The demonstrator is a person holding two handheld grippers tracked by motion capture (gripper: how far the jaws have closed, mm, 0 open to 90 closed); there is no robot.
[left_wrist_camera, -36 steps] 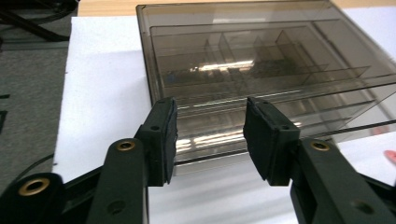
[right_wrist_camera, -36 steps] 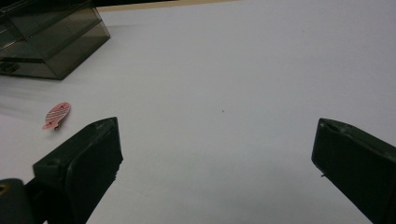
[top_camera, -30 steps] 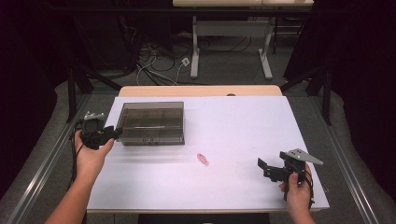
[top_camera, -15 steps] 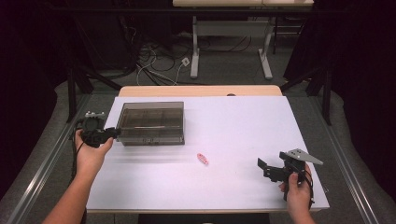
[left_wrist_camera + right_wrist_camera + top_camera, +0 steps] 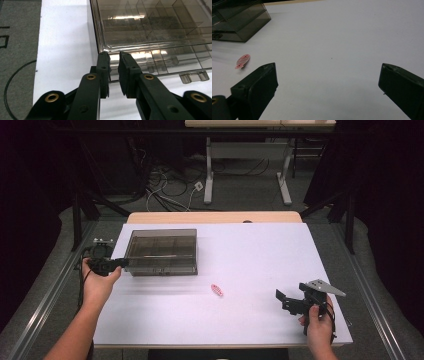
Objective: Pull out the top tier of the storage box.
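At the left middle of the high view, the left gripper [image 5: 121,263] meets the near-left corner of the smoky clear compartment box [image 5: 162,251], which sits on the white counter [image 5: 250,270] left of centre; its fingers [image 5: 103,65] have just been closing and now stand nearly together, and a thin lip of the box's lid may lie between them, though I cannot tell whether the pads truly press on it. If they have only grazed that slick edge, a lift would likely slip off, or drag the whole light box across the counter instead of opening it. The left gripper view gives what the high view cannot: the narrow gap between the fingers, the lid's rim and the dividers inside. The high view alone places the small pink striped piece [image 5: 217,290] well apart from the box, and the right gripper [image 5: 290,301] at lower right, its fingers [image 5: 260,82] spread wide over bare counter, holding nothing
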